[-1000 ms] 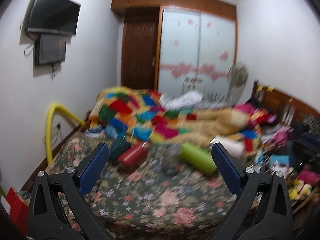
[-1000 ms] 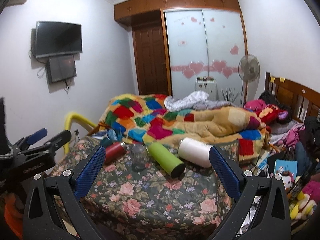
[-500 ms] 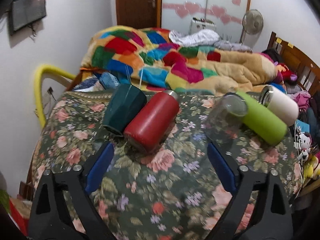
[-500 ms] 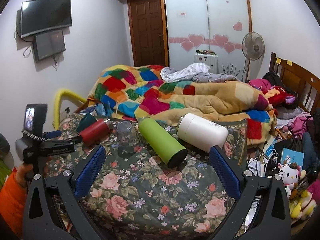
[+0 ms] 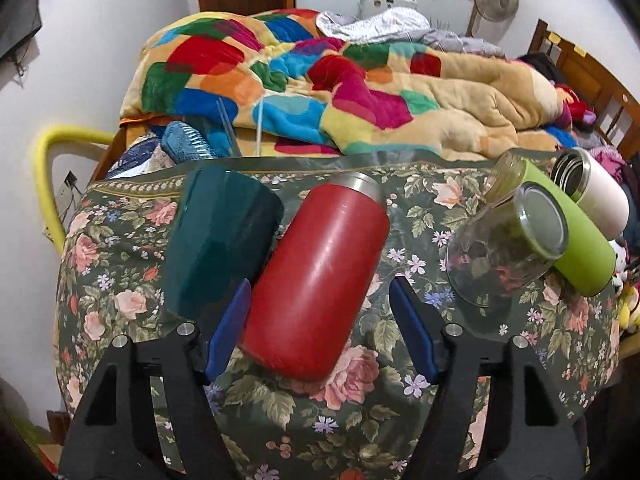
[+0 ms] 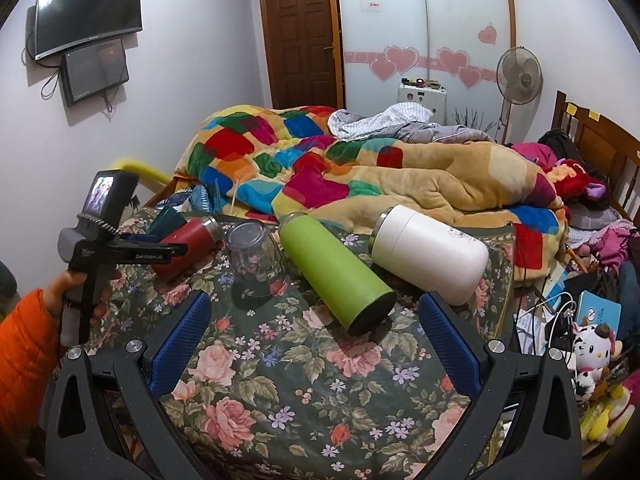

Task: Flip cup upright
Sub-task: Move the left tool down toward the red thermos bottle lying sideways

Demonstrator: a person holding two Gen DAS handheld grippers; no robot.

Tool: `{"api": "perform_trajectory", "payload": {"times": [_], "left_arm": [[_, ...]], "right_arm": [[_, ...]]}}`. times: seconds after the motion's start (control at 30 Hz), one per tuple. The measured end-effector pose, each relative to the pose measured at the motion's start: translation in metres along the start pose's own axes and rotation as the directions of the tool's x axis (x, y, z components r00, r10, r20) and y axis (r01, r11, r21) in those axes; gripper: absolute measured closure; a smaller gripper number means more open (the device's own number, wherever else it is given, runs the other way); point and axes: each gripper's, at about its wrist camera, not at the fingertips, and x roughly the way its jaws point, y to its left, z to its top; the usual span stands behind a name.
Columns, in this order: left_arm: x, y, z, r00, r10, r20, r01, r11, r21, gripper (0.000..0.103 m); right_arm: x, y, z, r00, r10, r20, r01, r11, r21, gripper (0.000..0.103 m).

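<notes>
Bedspread (image 5: 360, 420) carries five toppled vessels | red cup (image 5: 316, 276) lies on its side between your left gripper (image 5: 320, 328) jaws — spread, unclamped | right gripper (image 6: 316, 344) gapes idle | risk — soft bedding tips it

A multicoloured patchwork fleece blanket (image 6: 320, 168) lies heaped on the bed behind the floral green cloth (image 6: 280, 368), while a black flat television (image 6: 86, 14) hangs on the white wall near a standing fan (image 6: 519, 76).
</notes>
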Motion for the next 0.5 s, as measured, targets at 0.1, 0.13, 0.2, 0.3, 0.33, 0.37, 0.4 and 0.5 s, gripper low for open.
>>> {"api": "perform_trajectory", "payload": {"times": [0.1, 0.13, 0.2, 0.3, 0.33, 0.37, 0.4, 0.5], "left_arm": [[0.007, -0.005, 0.004, 1.000, -0.004, -0.023, 0.005, 1.000, 0.022, 0.032], [0.008, -0.007, 0.004, 1.000, -0.001, -0.026, 0.002, 0.999, 0.033, 0.032], [0.012, -0.011, 0.006, 0.999, -0.002, -0.033, 0.004, 0.999, 0.050, 0.032], [0.022, -0.013, 0.009, 0.997, -0.040, -0.067, 0.042, 0.998, 0.040, 0.032], [0.026, -0.014, 0.009, 0.995, -0.058, -0.085, 0.061, 0.998, 0.035, 0.032], [0.031, -0.014, 0.010, 0.993, -0.069, -0.098, 0.072, 0.997, 0.026, 0.034], [0.035, -0.016, 0.010, 0.991, -0.076, -0.108, 0.079, 0.997, 0.020, 0.036], [0.043, -0.019, 0.012, 0.988, -0.102, -0.116, 0.104, 0.995, 0.009, 0.036]], "right_arm": [[0.002, 0.001, 0.000, 1.000, 0.001, -0.005, -0.001, 1.000, -0.005, 0.000], [0.003, 0.000, 0.000, 1.000, 0.001, -0.006, -0.001, 1.000, -0.006, 0.000], [0.005, 0.001, 0.000, 1.000, 0.000, -0.008, 0.000, 1.000, -0.006, 0.000], [0.006, -0.001, 0.000, 1.000, 0.001, -0.011, -0.001, 1.000, 0.000, 0.000], [0.007, -0.001, -0.001, 1.000, 0.002, -0.013, -0.002, 1.000, 0.002, 0.000], [0.007, -0.001, -0.001, 1.000, 0.000, -0.014, 0.000, 1.000, 0.002, 0.000], [0.008, -0.002, -0.001, 1.000, -0.001, -0.014, 0.001, 1.000, 0.001, 0.000], [0.008, -0.002, -0.001, 1.000, -0.006, -0.014, 0.006, 1.000, -0.001, 0.000]]}}
